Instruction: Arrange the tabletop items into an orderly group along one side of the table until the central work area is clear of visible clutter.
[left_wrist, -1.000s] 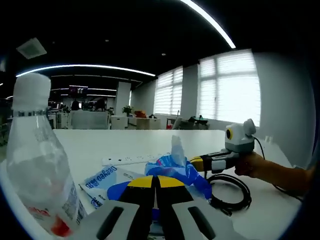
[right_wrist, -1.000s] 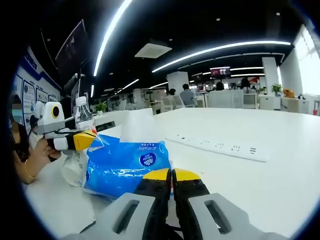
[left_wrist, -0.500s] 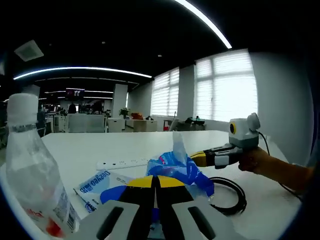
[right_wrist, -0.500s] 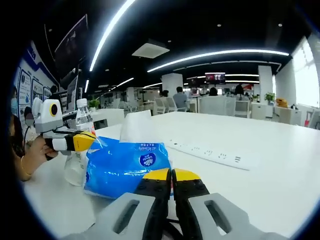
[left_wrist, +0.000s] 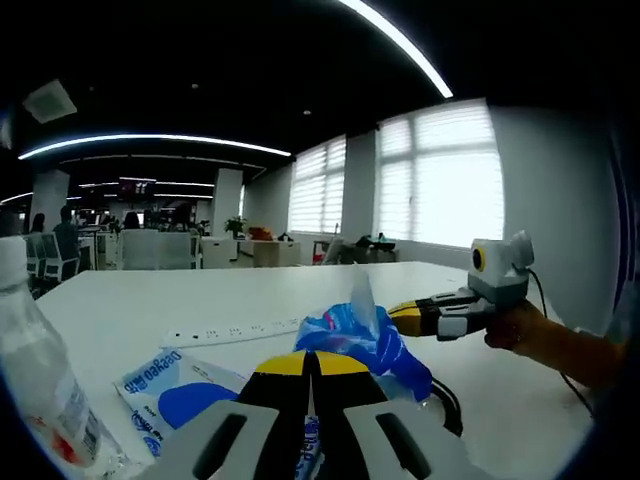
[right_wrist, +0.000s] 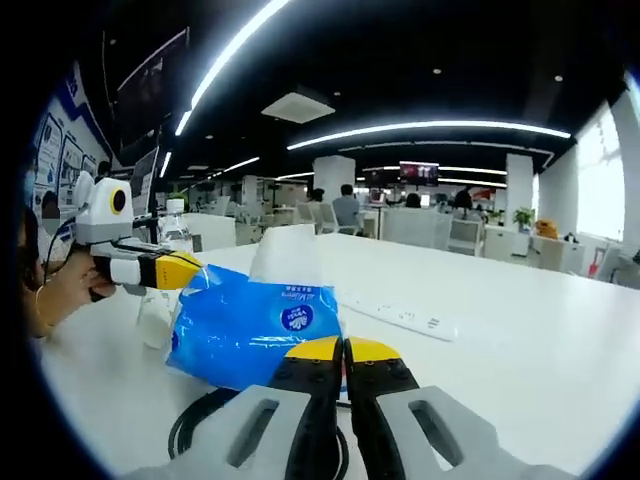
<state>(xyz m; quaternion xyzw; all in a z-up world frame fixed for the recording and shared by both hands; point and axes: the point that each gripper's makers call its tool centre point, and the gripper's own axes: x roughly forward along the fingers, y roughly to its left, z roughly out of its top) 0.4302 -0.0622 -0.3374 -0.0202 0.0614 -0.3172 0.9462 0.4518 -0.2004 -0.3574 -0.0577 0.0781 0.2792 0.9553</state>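
1 tissue pack (right_wrist: 255, 328), 1 bottle (left_wrist: 40, 385), 1 power strip (right_wrist: 400, 318), 1 cable (right_wrist: 200, 428); both grippers' fingers (right_wrist: 313, 352) grip the pack, now lifted higher than before.

Dim ceiling, bright strip lights (left_wrist: 400, 40); windows (left_wrist: 450, 170) blown out; fisheye bending edges; slight blur.

white table (right_wrist: 520, 330), power strip (right_wrist: 400, 317), bottle (left_wrist: 40, 400)

We lift blue tissue pack (right_wrist: 255, 335) higher off white table (right_wrist: 520, 340). Black cable coil (right_wrist: 200, 425) now shows beneath it in right gripper view. Water bottle (left_wrist: 40, 385) slips toward left gripper view's edge.
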